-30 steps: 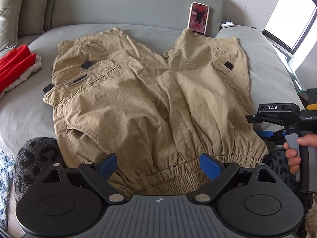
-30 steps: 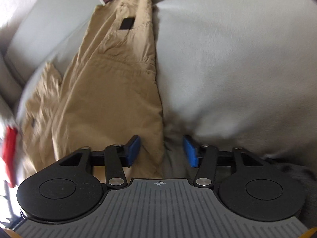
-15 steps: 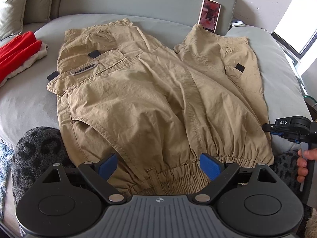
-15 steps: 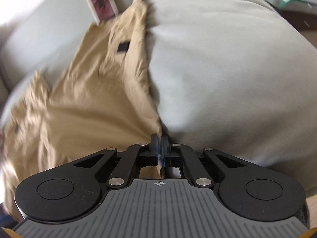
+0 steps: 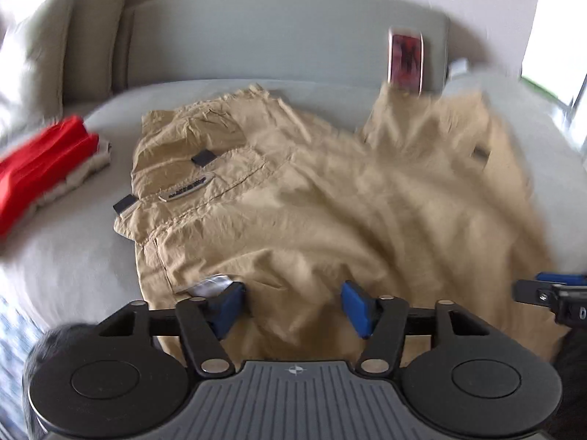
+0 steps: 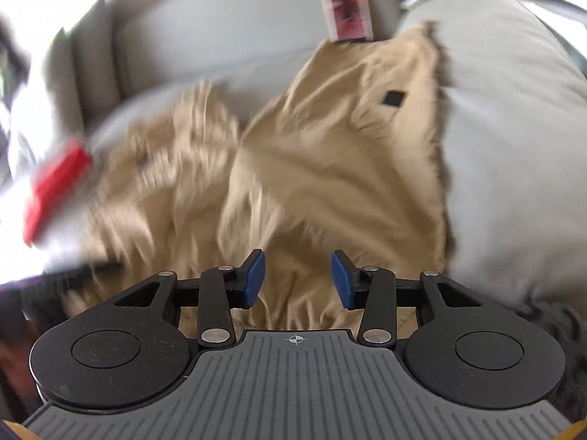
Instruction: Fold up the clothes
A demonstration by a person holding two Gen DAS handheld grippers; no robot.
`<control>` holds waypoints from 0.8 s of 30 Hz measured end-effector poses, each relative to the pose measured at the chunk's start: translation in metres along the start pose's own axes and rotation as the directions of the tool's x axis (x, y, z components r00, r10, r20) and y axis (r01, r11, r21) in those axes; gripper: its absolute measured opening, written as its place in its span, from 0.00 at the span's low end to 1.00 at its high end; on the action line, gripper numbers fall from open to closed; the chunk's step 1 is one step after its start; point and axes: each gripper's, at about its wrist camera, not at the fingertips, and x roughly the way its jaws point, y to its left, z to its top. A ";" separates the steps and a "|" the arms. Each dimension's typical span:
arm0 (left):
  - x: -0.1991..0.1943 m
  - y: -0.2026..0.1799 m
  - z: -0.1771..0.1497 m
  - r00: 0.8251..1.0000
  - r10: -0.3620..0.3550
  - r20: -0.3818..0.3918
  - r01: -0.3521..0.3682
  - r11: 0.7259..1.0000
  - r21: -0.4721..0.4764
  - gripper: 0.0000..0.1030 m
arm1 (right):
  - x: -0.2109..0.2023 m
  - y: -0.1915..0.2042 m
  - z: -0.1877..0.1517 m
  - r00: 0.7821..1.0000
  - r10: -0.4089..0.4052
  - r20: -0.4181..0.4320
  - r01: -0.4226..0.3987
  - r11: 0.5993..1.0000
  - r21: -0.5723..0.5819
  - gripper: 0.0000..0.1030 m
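Observation:
Tan cargo pants [image 5: 293, 201] lie spread on a grey couch seat, legs pointing to the backrest, waistband toward me. My left gripper [image 5: 290, 306] is open, its blue pads over the waistband cloth near the left side. My right gripper [image 6: 297, 280] is open over the bunched waistband of the pants [image 6: 330, 154] on the right side. Part of the right gripper [image 5: 550, 293] shows at the right edge of the left wrist view. Both views are motion-blurred.
A phone [image 5: 405, 60] leans on the grey backrest [image 5: 256, 36]; it also shows in the right wrist view [image 6: 346, 9]. Folded red clothing [image 5: 40, 168] lies at the left. A dark patterned cushion [image 5: 44, 344] sits at the couch's front left edge.
My right gripper was shut on the pants' right edge half a second ago and is now open over the waistband. Both grippers have moved in over the cloth; the pants have bunched near me.

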 end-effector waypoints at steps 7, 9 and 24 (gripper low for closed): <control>0.013 0.015 -0.014 0.971 -0.073 -0.228 0.059 0.996 -0.067 0.47 | 0.012 -0.015 -0.014 0.982 -0.022 -0.186 0.030 0.999 0.040 0.41; 0.006 0.024 -0.015 0.967 -0.114 -0.228 0.089 0.989 -0.117 0.48 | 0.003 -0.014 -0.010 0.985 -0.013 -0.173 0.022 0.998 0.050 0.44; -0.062 0.115 0.032 0.994 -0.086 0.070 0.106 0.922 -0.374 0.72 | -0.059 0.045 0.051 0.969 0.244 0.031 -0.246 0.968 0.046 0.57</control>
